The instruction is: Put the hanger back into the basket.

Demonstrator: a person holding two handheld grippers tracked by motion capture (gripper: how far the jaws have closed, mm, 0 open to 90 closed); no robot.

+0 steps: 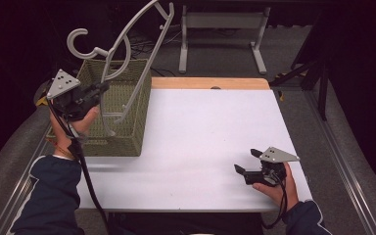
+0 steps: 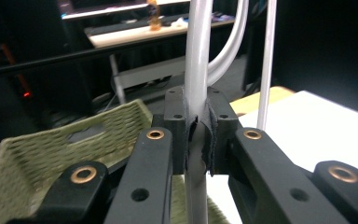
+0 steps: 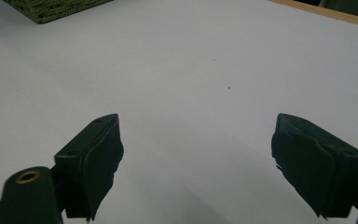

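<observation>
One white table point(image 1: 200, 142) (wooden far edge) amid a dark room

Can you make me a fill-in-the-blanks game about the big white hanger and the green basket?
1. The left gripper is shut on the white ____.
2. The hanger is lifted over a woven green ____.
3. The right gripper rests on the white table with its jaws ____.
4. The basket stands on the ____ side of the table in the high view.

Missing words: hanger, basket, open, left
</observation>
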